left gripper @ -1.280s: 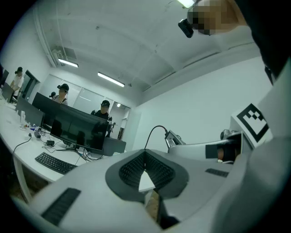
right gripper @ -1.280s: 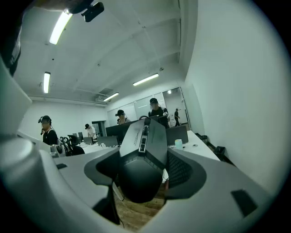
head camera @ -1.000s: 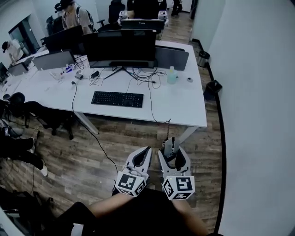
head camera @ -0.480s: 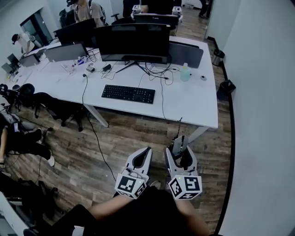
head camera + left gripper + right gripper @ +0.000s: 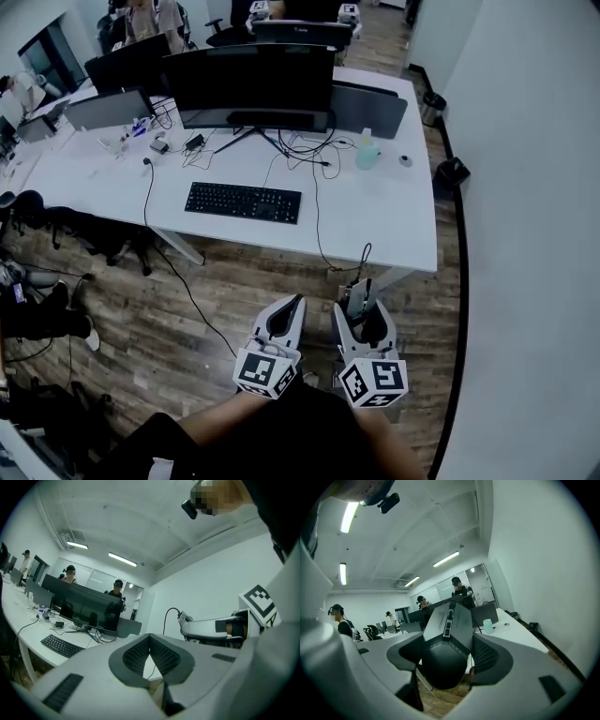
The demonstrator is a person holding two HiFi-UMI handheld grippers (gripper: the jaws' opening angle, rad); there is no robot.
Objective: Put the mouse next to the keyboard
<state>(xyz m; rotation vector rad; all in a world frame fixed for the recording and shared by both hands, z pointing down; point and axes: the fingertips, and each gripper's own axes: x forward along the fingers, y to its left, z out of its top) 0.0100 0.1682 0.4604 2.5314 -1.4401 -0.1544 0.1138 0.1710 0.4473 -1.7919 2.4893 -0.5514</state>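
A black keyboard (image 5: 243,202) lies on the white desk (image 5: 394,225), in front of a wide dark monitor (image 5: 248,84). My right gripper (image 5: 360,300) is shut on a black wired mouse (image 5: 355,302), held over the wooden floor well short of the desk; its cable (image 5: 364,253) curls upward. In the right gripper view the mouse (image 5: 449,625) fills the space between the jaws of the right gripper (image 5: 447,654). Close to its left, my left gripper (image 5: 293,306) is shut with nothing in it. In the left gripper view the left gripper (image 5: 150,639) points toward the keyboard (image 5: 61,645).
A pale bottle (image 5: 367,152) and loose cables (image 5: 305,150) sit behind the keyboard. A white wall (image 5: 525,234) runs along the right, with a black bin (image 5: 448,173) at its foot. Black chairs (image 5: 84,234) stand left of the desk. People work at the far desks.
Both grippers keep the same pose and grip. The head view has swung a little, so the desk and keyboard sit slightly further left and lower in it than half a second ago.
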